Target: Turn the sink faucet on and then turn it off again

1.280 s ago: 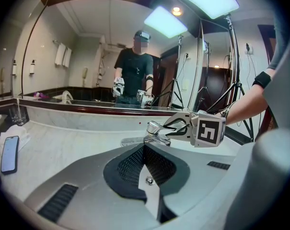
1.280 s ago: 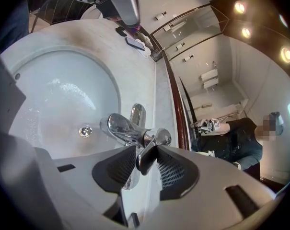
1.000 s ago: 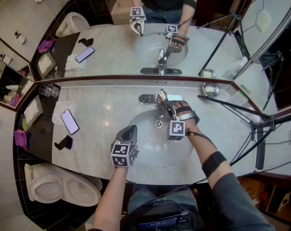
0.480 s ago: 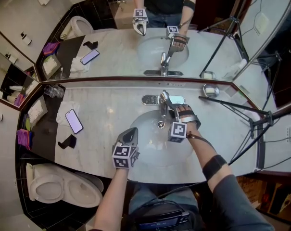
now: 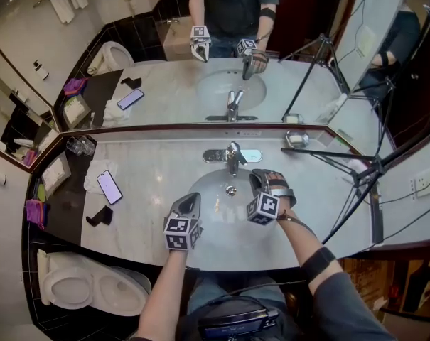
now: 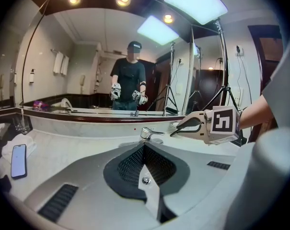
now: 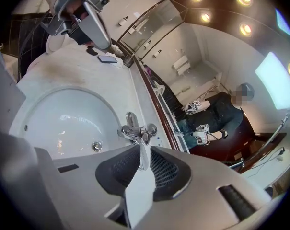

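The faucet [image 5: 232, 156] stands at the sink's [image 5: 216, 227] back rim; the right gripper [image 5: 258, 178] hangs over the sink's right side, clear of the lever, jaws just closing to a slit on nothing; the left gripper [image 5: 189, 202], over the sink's front, is closed, empty; no water seems to run, so the off-turn looks done; next, withdraw.

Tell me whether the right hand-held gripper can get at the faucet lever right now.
Probably yes: the right hand-held gripper hangs over the basin beside the faucet lever, nothing between them. Its jaws have just been closing on nothing.
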Tool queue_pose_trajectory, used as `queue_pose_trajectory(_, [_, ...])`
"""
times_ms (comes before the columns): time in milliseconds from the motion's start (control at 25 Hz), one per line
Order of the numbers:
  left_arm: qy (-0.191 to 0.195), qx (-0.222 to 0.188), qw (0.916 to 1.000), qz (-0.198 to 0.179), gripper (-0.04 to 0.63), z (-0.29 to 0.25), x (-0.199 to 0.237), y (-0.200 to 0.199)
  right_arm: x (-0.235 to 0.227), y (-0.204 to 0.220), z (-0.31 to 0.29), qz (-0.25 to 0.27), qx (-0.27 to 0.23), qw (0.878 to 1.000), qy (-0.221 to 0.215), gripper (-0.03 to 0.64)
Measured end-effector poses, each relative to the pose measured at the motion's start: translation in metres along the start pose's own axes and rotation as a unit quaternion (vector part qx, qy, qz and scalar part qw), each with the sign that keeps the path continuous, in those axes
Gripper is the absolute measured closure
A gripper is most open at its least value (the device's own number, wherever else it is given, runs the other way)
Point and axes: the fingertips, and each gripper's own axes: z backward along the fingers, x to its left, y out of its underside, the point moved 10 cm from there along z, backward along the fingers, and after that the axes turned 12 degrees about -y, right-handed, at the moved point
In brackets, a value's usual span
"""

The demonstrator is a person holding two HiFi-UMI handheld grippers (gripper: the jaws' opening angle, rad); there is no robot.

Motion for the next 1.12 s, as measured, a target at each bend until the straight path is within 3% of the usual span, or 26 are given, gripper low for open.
queue_pose_trajectory(240, [0.004,-0.012,0.9999,-0.011,0.594,0.017,-0.006,-0.010,0.006,0.009,0.043,-0.074,-0.026,0.997,0.023,0.599])
queue_pose_trajectory(360, [0.006,-0.016,0.9997,-0.016,0.594,0.025,-0.005,-0.014,0.009,0.013,0.062,-0.131,-0.046,0.990,0.029,0.600])
queue_pose_trajectory(600, [0.010,-0.022,0.9995,-0.020,0.595,0.037,-0.004,-0.015,0.019,0.028,0.096,-0.270,-0.093,0.958,0.026,0.600])
queue_pose_trajectory(920, [0.015,-0.022,0.9995,-0.015,0.594,0.051,-0.004,-0.008,0.033,0.070,0.130,-0.425,-0.143,0.894,0.019,0.600])
queue_pose_trajectory(1000, [0.016,-0.022,0.9996,-0.012,0.595,0.054,-0.003,-0.006,0.040,0.081,0.132,-0.437,-0.146,0.887,0.019,0.600])
queue_pose_trajectory(1120, [0.015,-0.020,0.9997,-0.008,0.595,0.058,0.000,-0.002,0.051,0.090,0.135,-0.436,-0.143,0.888,0.020,0.600])
